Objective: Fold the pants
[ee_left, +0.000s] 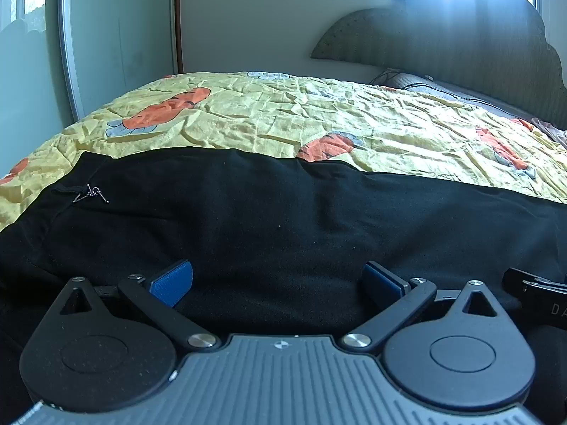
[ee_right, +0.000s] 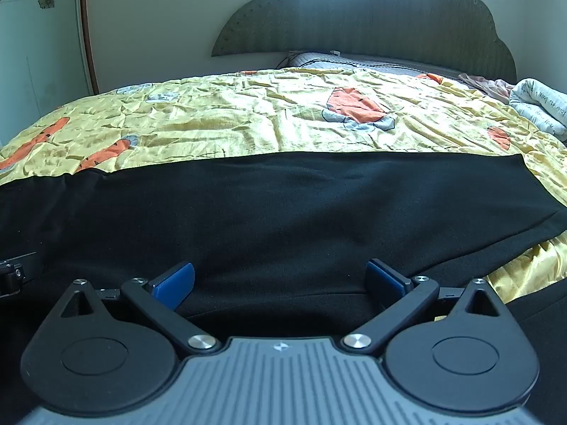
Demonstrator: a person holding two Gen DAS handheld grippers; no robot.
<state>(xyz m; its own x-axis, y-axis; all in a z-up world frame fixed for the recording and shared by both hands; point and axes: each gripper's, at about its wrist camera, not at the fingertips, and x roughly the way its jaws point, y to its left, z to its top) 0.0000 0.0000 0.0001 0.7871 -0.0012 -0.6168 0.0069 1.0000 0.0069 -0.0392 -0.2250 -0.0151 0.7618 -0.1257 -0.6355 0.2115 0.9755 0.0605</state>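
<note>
A bed (ee_left: 269, 113) under a crumpled yellow quilt (ee_right: 248, 120) printed with orange carrots fills both wrist views, with a scalloped dark headboard (ee_right: 365, 17) at the far end and a pale rolled blanket (ee_right: 538, 106) at the right edge. Across the near side of the quilt lie the black pants (ee_left: 283, 219), spread flat with their long axis running left to right, square to the line of both tools. The waist end, marked by a small metal zipper pull (ee_left: 93, 193), lies to the left, nearer the left gripper (ee_left: 278, 281); the leg hem tapers off to the right, nearer the right gripper (ee_right: 280, 283). Each tool sits low over the near edge of the cloth, its blue-padded fingers (ee_left: 173, 281) spread wide with black fabric showing between them and nothing clamped. The two tools are side by side, each catching a sliver of the other at its frame edge. The coming fold likely turns on taking hold of this near edge, or of the two ends. The black cloth swallows seams and layers, so whether the legs are already stacked one on the other is hard to say, though a second dark layer at the right hem suggests they may be. The nearest edge of the pants is hidden under the tool bodies.
</note>
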